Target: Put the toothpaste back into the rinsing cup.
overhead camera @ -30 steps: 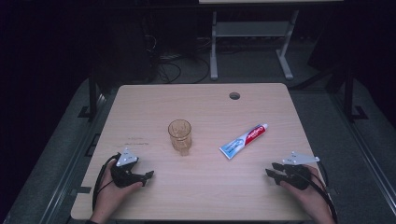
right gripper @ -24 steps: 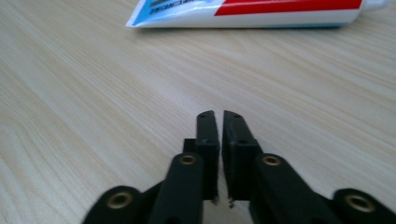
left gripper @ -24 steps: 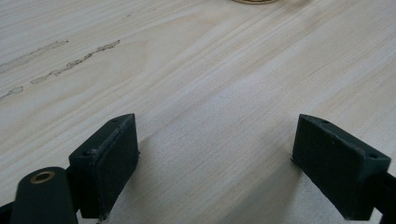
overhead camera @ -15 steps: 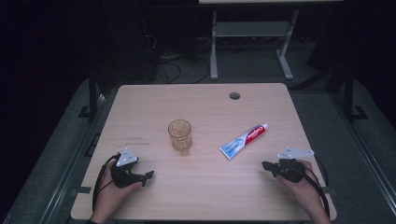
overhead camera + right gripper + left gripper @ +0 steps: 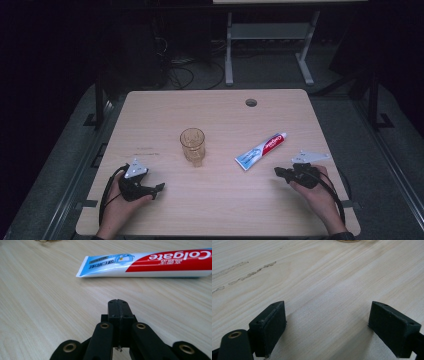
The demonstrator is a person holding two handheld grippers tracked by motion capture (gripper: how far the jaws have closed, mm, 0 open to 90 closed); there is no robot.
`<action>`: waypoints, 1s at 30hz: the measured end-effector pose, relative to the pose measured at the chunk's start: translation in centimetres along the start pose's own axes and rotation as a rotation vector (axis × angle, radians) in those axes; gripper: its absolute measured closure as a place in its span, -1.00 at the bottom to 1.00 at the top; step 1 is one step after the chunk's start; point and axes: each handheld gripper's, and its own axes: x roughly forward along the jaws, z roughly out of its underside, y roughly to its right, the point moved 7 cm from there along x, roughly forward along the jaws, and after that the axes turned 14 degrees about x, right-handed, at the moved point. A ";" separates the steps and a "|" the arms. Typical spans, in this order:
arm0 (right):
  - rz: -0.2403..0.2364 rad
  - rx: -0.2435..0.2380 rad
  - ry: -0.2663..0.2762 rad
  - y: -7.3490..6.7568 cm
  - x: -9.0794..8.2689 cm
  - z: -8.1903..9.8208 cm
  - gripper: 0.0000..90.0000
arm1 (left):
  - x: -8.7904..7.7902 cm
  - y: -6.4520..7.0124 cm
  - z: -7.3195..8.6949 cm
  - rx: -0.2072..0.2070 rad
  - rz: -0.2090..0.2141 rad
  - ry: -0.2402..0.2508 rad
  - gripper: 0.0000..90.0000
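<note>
The left gripper [image 5: 159,188] rests at the near left of the wooden table [image 5: 215,115], its 2 jaws spread wide apart over bare wood. The right gripper [image 5: 278,171] sits at the near right with its 2 jaws pressed together, holding nothing. Just beyond it lies a toothpaste tube [image 5: 261,151], flat and angled. An amber glass [image 5: 192,145] stands upright near the table's middle.

Dim dark surroundings, evenly lit tabletop
</note>
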 end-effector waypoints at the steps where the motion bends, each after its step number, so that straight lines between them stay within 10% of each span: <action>1: -0.003 0.000 -0.002 -0.1 0.2 -0.2 1.00 | 0.0 0.0 0.0 -0.001 0.000 0.000 -0.70; 30: -0.020 -0.003 -0.036 -1.3 4.8 -2.7 1.00 | 0.0 0.0 0.0 0.000 0.002 -0.002 -0.70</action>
